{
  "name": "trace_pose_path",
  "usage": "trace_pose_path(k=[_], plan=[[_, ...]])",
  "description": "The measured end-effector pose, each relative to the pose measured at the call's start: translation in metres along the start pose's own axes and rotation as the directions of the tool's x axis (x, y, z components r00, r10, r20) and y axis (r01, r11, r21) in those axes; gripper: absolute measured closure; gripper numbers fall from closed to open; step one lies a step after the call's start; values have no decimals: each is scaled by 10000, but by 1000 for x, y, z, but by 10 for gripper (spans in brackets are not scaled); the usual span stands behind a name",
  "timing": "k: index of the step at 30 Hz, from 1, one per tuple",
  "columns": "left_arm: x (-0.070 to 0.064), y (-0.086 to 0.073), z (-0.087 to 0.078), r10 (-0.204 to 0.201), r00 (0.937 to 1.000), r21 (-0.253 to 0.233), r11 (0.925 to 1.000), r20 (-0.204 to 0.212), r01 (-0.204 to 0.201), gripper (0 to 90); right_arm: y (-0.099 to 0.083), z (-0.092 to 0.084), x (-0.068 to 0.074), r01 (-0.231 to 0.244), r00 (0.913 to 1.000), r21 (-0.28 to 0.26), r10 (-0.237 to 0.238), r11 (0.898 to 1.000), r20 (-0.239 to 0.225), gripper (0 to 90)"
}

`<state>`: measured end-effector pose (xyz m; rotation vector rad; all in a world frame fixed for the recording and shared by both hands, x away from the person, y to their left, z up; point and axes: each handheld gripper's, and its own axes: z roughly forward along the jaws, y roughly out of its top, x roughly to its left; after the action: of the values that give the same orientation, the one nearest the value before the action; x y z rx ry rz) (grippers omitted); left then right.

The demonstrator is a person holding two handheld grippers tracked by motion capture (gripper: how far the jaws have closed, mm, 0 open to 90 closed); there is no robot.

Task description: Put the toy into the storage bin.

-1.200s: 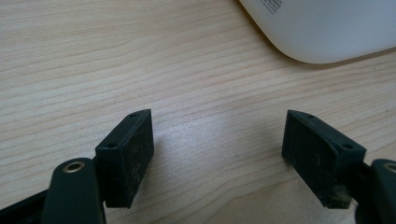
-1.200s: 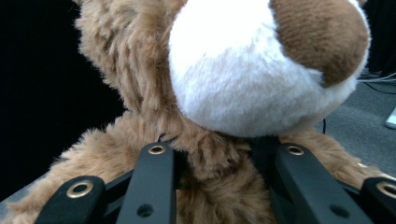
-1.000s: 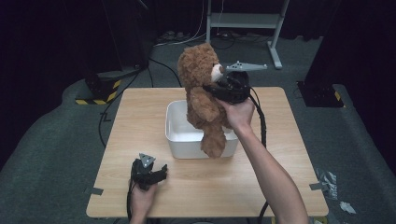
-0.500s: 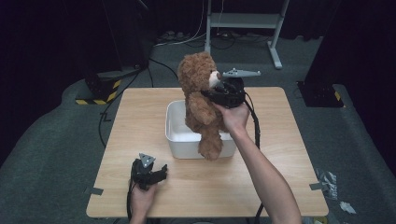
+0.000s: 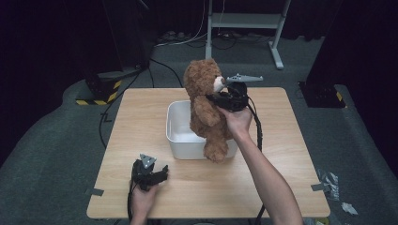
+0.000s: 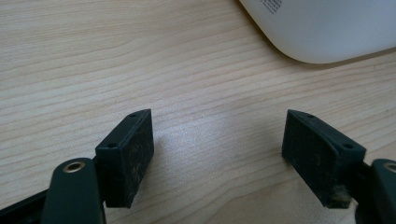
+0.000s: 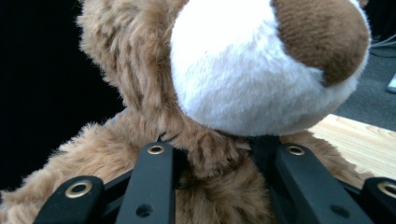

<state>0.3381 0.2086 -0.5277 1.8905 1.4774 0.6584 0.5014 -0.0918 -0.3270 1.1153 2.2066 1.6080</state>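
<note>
A brown teddy bear (image 5: 206, 108) with a white muzzle hangs upright over the white tub (image 5: 176, 136) in the middle of the table. My right gripper (image 5: 217, 97) is shut on the bear's neck, just under the muzzle (image 7: 233, 70); the black jaws pinch the fur from both sides. The bear's feet dangle at the tub's near right rim. My left gripper (image 5: 157, 174) rests on the wood near the table's front edge, left of the tub. Its jaws stand wide apart (image 6: 217, 154) with bare wood between them, and the tub's rounded corner (image 6: 322, 32) lies beyond.
The wooden table (image 5: 281, 183) has bare wood on both sides of the tub. Cables run over the grey floor behind it, by a metal stand (image 5: 244, 21). Black-and-yellow tape (image 5: 98, 97) marks the floor at the left.
My right gripper has sunk with the bear, so the bear's feet now hang lower at the tub's near rim. The left gripper has stayed where it was.
</note>
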Motion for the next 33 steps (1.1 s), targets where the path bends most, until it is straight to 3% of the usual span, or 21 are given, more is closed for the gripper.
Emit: trace_pose_path(k=[14, 26, 33], plan=[[0, 0, 0, 18, 10000, 0, 10000, 3, -18, 251, -14, 10, -12, -337, 9993, 248, 334, 9991, 140, 689], [0, 0, 0, 1, 10000, 4, 10000, 2, -1, 251, -19, 17, -12, -67, 9994, 650, 46, 9979, 336, 684], [0, 0, 0, -6, 10000, 2, 10000, -2, 6, 252, -23, 21, -14, -203, 9991, 731, 176, 9971, 379, 682]])
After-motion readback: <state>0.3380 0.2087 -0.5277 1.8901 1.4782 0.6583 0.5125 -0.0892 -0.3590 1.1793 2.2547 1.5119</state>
